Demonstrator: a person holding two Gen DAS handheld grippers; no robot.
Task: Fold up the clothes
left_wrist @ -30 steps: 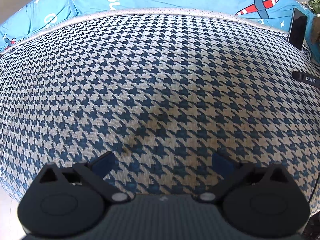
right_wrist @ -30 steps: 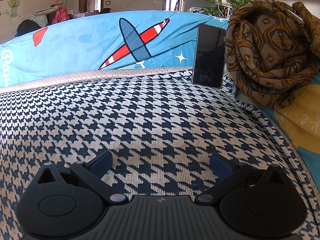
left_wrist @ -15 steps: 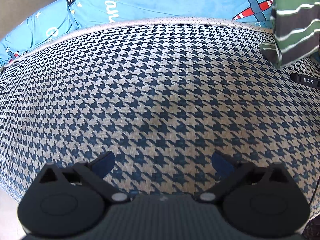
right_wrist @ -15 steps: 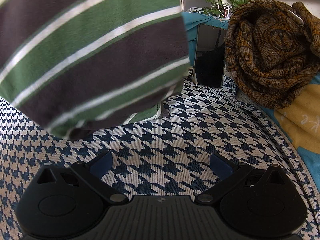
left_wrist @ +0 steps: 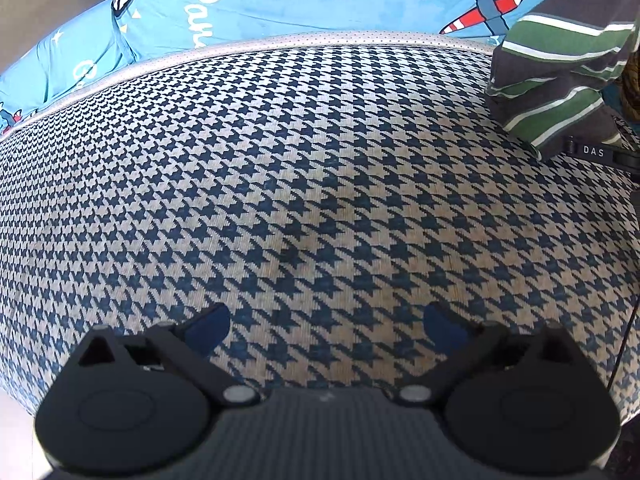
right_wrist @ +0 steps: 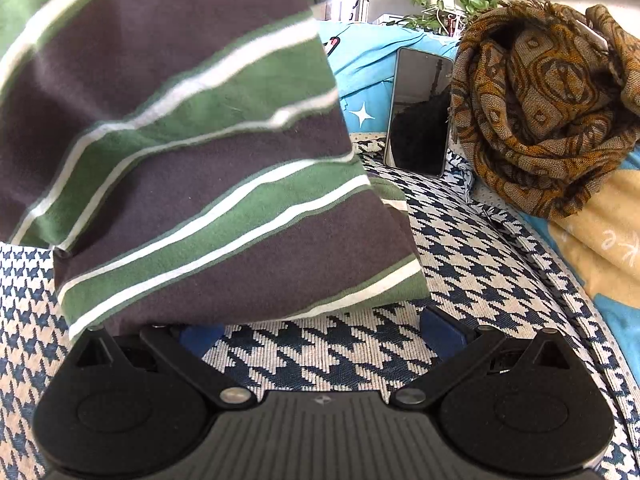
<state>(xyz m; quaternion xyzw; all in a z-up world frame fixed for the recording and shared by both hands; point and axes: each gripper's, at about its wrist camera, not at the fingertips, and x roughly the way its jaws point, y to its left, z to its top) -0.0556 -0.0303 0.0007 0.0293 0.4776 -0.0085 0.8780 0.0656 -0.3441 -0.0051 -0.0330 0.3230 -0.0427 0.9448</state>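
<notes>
Both claws are seen spread wide with nothing held between the fingers. The left claw point(left_wrist: 326, 322) is poised over bare houndstooth blanket point(left_wrist: 304, 168), and a striped garment point(left_wrist: 560, 68) is seen at 2 o'clock in its view. In the right wrist view the striped garment point(right_wrist: 192, 168) fills 9 to 12 o'clock, its hem draped over the left finger of the right claw point(right_wrist: 320, 330). A phone point(right_wrist: 420, 112) is propped at 1 o'clock beside a brown scarf point(right_wrist: 548, 104).
</notes>
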